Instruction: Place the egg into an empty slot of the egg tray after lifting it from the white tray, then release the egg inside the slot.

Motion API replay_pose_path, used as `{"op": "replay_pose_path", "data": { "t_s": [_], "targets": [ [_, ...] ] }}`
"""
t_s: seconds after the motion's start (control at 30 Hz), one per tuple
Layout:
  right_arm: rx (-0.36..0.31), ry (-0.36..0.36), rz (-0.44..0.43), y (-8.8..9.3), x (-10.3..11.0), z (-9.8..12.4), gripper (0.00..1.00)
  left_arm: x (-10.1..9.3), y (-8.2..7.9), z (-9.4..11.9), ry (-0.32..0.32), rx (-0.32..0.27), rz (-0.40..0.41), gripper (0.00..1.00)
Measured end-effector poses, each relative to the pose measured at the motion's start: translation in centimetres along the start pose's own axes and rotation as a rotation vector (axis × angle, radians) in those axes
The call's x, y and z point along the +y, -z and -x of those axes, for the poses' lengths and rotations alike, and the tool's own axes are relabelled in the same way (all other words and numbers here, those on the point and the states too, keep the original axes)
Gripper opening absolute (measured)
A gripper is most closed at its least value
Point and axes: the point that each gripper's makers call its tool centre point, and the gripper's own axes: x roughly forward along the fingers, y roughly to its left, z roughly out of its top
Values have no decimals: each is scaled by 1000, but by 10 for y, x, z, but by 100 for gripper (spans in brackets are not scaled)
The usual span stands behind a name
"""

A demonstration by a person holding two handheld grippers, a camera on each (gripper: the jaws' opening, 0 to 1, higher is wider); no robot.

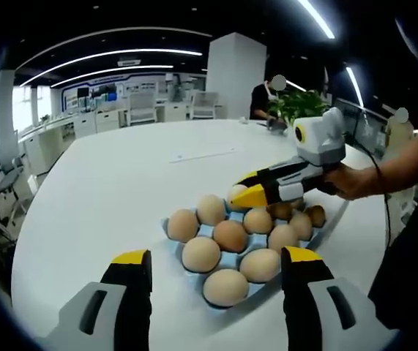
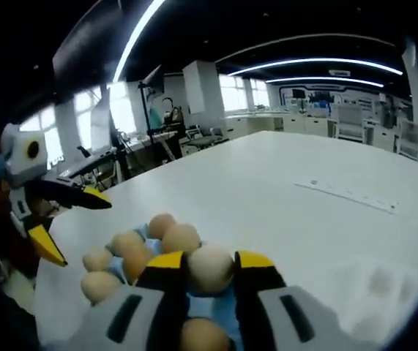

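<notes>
Jaws of the right gripper [image 2: 210,272] are squeezing a pale round egg [image 2: 210,268] over the light blue egg tray [image 1: 232,257] at the frame's lower middle, needing to lower and let go next, while the left gripper [image 1: 216,267] is hanging wide open.

An open-plan office, seen from my spot at a big white desk [image 1: 135,175].

Around me run long ceiling light strips [image 1: 113,53], rows of white workstations [image 1: 132,110] with office chairs [image 2: 207,137], a square white pillar [image 1: 236,73] and a potted plant [image 1: 300,106].
</notes>
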Motion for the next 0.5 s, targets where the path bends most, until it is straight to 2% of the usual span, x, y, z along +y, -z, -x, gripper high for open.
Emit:
{"op": "replay_pose_path", "data": {
  "t_s": [0.5],
  "targets": [
    [11,-12,-56,4,0,1,26,0,-1,1,-3,-5,2,71]
  ]
}}
